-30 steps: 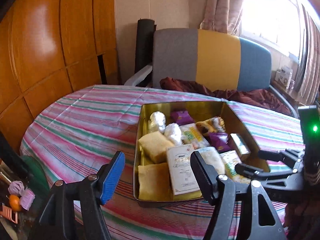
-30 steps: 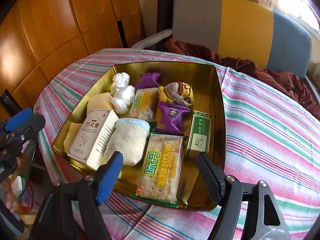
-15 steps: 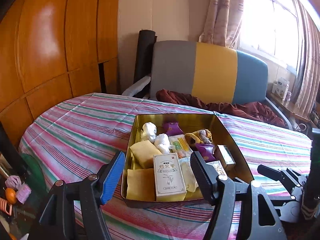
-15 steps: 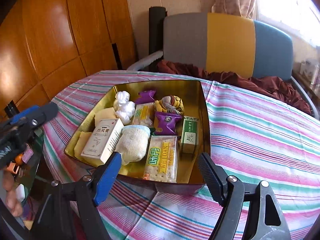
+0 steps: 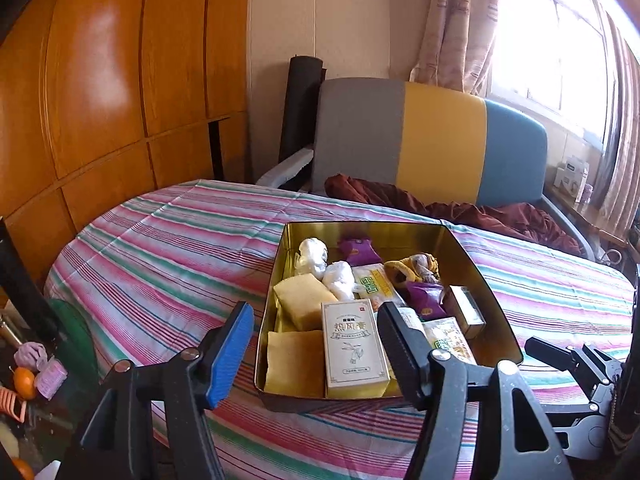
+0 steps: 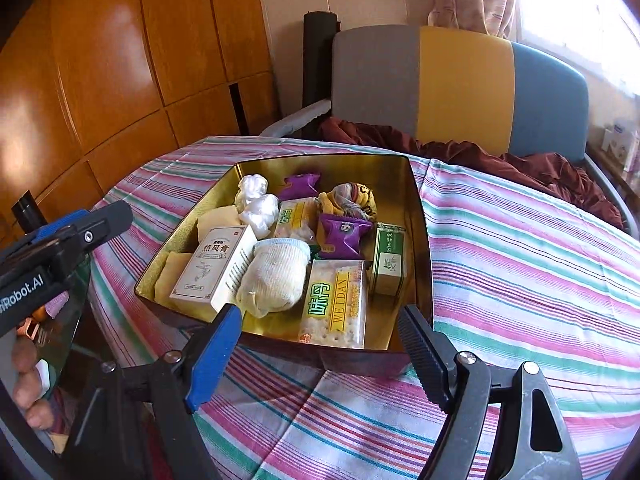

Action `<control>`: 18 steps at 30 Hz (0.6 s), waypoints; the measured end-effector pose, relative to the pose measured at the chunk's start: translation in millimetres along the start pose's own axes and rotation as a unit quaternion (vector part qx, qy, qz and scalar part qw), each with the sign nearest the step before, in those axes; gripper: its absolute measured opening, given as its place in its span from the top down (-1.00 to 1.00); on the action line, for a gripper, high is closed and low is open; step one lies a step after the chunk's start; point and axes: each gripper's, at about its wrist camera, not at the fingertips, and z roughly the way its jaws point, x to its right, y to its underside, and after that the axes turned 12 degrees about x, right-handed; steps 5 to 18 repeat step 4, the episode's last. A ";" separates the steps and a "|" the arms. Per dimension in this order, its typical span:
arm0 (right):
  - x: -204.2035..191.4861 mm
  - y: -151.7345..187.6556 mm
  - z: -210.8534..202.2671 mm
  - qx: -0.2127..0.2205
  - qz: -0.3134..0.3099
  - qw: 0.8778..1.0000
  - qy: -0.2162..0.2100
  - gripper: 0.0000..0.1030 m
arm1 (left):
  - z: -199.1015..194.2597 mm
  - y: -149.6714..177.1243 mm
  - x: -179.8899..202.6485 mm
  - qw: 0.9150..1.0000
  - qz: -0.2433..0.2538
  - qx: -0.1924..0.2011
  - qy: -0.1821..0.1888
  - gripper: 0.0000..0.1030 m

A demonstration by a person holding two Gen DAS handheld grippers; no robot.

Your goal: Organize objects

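Right wrist view: the gold tin point(image 6: 420, 216) sat packed on the striped tablecloth point(image 6: 520, 264), farther off than a second earlier. Both the right gripper point(image 6: 320, 344) and left gripper point(image 5: 316, 344) gaped empty, the left's jaws just narrowing slightly; packing looked finished.

Landmark: the chair point(image 5: 432, 140) behind the table point(image 5: 160, 248), its back upholstered in grey, yellow and blue vertical panels. A dark red cloth point(image 5: 440, 204) lies crumpled on its seat. A black cylinder point(image 5: 300, 108) stands upright just left of the chair, against a cream wall point(image 5: 320, 12). Further left of the chair, glossy orange-brown wood panelling point(image 5: 112, 80) covers the wall. Right of the chair, a window point(image 5: 560, 48) admits strong daylight, flanked by patterned beige curtains point(image 5: 460, 20). The table in front of the chair carries a pink, green and white striped cloth.
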 end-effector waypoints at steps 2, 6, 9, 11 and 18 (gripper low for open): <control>0.0 0.8 1.1 -0.002 0.000 1.000 0.000 -0.57 | 1.0 0.4 -0.8 1.000 0.000 -0.002 0.000 -0.25; 0.1 0.9 1.8 -0.003 0.001 1.000 0.000 -0.57 | 3.1 0.5 -0.8 1.000 0.000 -0.009 0.007 -0.25; 0.1 0.9 1.8 -0.003 0.001 1.000 0.000 -0.57 | 3.1 0.5 -0.8 1.000 0.000 -0.009 0.007 -0.25; 0.1 0.9 1.8 -0.003 0.001 1.000 0.000 -0.57 | 3.1 0.5 -0.8 1.000 0.000 -0.009 0.007 -0.25; 0.1 0.9 1.8 -0.003 0.001 1.000 0.000 -0.57 | 3.1 0.5 -0.8 1.000 0.000 -0.009 0.007 -0.25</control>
